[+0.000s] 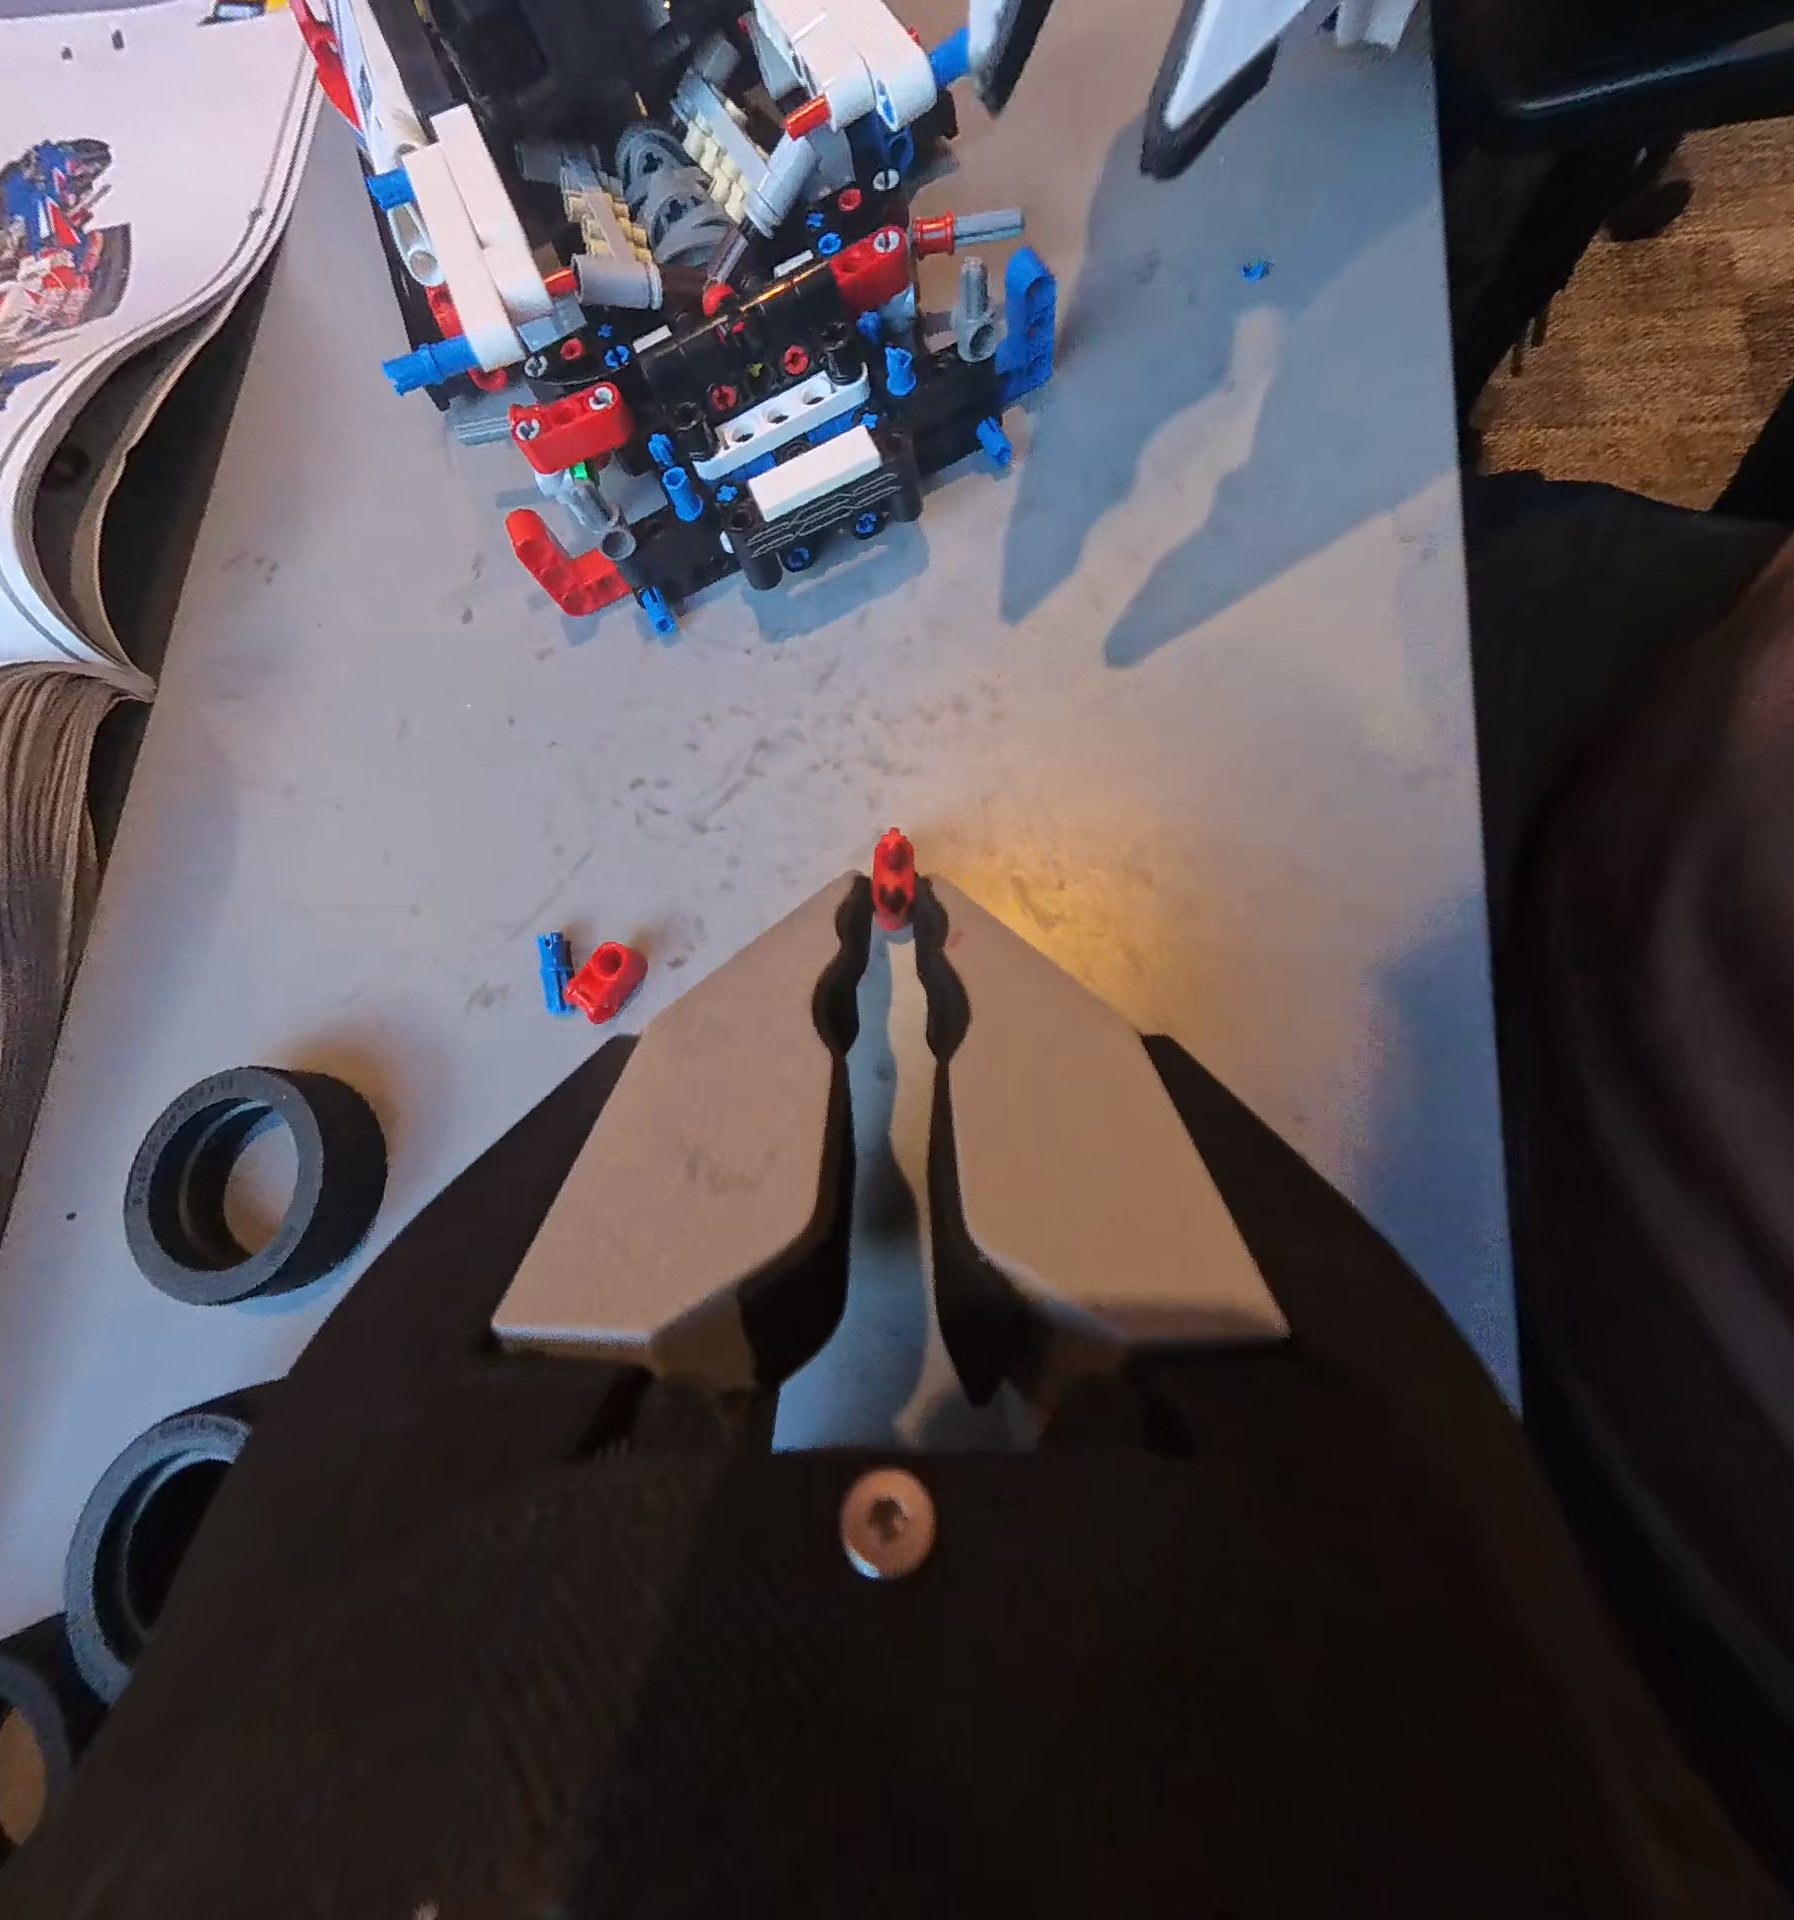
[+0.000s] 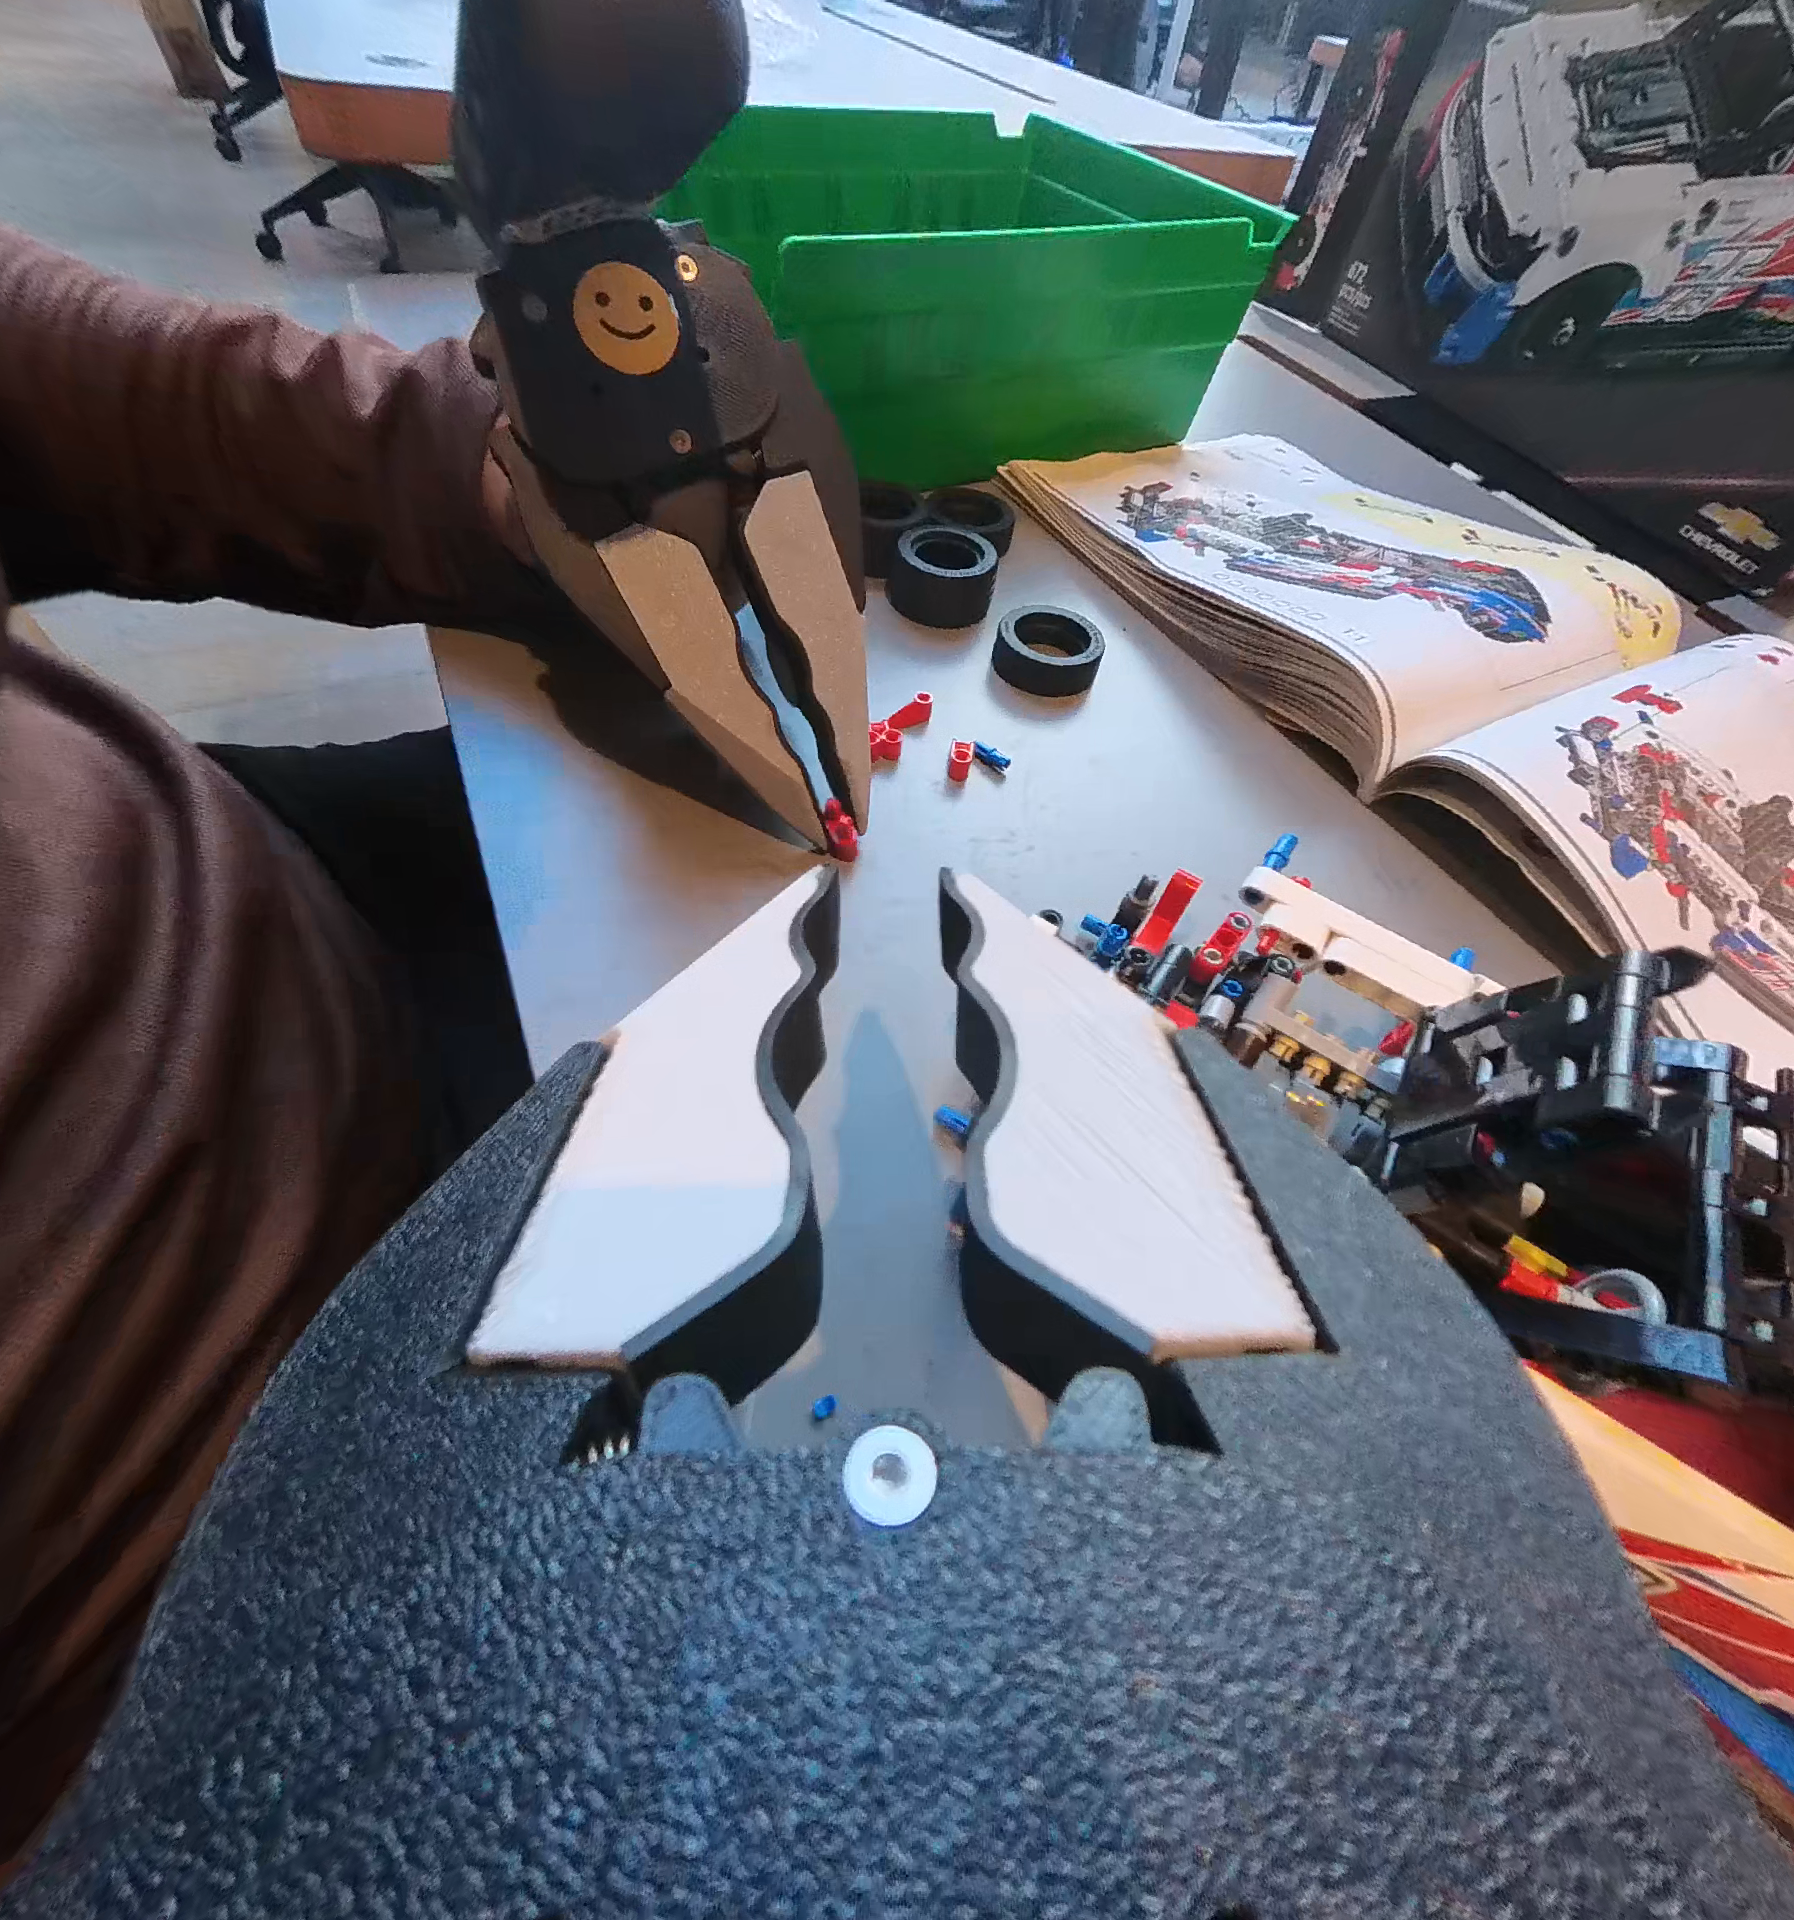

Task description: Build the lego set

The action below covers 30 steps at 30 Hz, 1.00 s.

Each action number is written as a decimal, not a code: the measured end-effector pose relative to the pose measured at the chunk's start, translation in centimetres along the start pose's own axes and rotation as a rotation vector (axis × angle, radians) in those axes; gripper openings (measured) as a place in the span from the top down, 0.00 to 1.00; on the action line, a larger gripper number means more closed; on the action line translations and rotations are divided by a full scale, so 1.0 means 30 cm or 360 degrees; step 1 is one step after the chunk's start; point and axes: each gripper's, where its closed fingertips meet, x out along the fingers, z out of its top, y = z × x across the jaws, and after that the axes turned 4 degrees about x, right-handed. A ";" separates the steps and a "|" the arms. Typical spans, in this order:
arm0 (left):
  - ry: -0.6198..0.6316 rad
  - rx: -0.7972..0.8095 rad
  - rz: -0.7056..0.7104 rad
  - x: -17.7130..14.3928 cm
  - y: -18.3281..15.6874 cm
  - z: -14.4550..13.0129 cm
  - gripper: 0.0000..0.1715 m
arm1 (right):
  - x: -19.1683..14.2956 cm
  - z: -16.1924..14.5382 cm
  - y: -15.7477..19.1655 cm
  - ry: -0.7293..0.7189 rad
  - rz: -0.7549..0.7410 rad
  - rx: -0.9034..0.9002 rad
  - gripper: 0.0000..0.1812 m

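the step in hand looks like picking up a small connector for the build: the left hand-held gripper (image 1: 891, 894) is closed to a narrow slit and pinches a small red piece (image 1: 893, 878) at its very tips, low over the grey counter (image 1: 664, 748), near the counter's right edge. whether the piece is lifted clear or its lower end touches the counter is hard to tell from either view. in the right wrist view the same gripper slants steeply down, tips toward the counter, with a brown-sleeved forearm (image 2: 197, 447) reaching in from the left behind it.

the right hand-held gripper (image 2: 888, 883) is empty, its fingers parted by a clear gap, and it hovers level just short of the red piece, pointing at it. the next move probably calls for a hand-over or regrip, so the piece can be turned to face its hole in the model; the right tips would need to close on the exposed end without knocking it loose.

a little farther left on the counter lie a loose red connector (image 1: 607, 979) and a blue pin (image 1: 554, 971), touching, with black tyres (image 1: 249, 1179) nearer the left edge. farther off stands the half-built lego car (image 1: 727, 343), its open rear bristling with pins, and at the far left the open instruction book (image 1: 51, 312).
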 end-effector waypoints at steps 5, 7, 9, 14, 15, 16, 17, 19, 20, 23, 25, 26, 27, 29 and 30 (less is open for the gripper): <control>-0.0013 -0.0014 -0.0065 0.008 0.001 0.005 0.97 | -0.047 0.018 -0.061 -0.0124 -0.0063 0.0062 0.93; -0.0017 0.0022 -0.0056 0.012 0.003 0.009 0.97 | -0.071 0.026 -0.093 -0.0182 -0.0091 0.0117 0.94; -0.0019 0.0046 -0.0047 0.017 0.006 0.013 0.97 | -0.087 0.033 -0.118 -0.0238 -0.0123 0.0146 0.96; -0.0023 0.0056 -0.0063 0.030 0.016 0.022 0.97 | -0.087 0.017 -0.137 -0.0240 -0.0112 0.0214 0.99; -0.0024 0.0065 -0.0065 0.032 0.017 0.024 0.97 | -0.088 0.019 -0.137 -0.0246 -0.0111 0.0215 0.99; -0.0025 0.0073 -0.0062 0.033 0.018 0.025 0.97 | -0.090 0.022 -0.137 -0.0254 -0.0114 0.0210 0.99; -0.0026 0.0082 -0.0058 0.034 0.018 0.026 0.97 | -0.091 0.023 -0.137 -0.0255 -0.0122 0.0201 0.99; -0.0026 0.0104 -0.0038 0.034 0.018 0.027 0.97 | -0.092 0.024 -0.137 -0.0248 -0.0132 0.0189 0.99; -0.0026 0.0121 -0.0022 0.034 0.018 0.027 0.97 | -0.092 0.023 -0.138 -0.0243 -0.0138 0.0185 0.99; -0.0024 0.0168 0.0022 0.033 0.019 0.028 0.97 | -0.094 0.021 -0.143 -0.0229 -0.0167 0.0174 0.99; -0.0024 0.0195 0.0044 0.032 0.018 0.027 0.97 | -0.100 0.024 -0.146 -0.0227 -0.0192 0.0165 0.99; -0.0024 0.0208 0.0052 0.030 0.017 0.026 0.97 | -0.104 0.024 -0.149 -0.0224 -0.0212 0.0156 0.99; -0.0024 0.0217 0.0059 0.027 0.016 0.024 0.97 | -0.109 0.023 -0.153 -0.0220 -0.0232 0.0148 0.99; -0.0022 0.0221 0.0065 0.019 0.015 0.017 0.97 | -0.118 0.019 -0.157 -0.0210 -0.0269 0.0140 0.99; -0.0021 0.0215 0.0063 0.013 0.014 0.012 0.97 | -0.122 0.016 -0.157 -0.0204 -0.0284 0.0142 0.99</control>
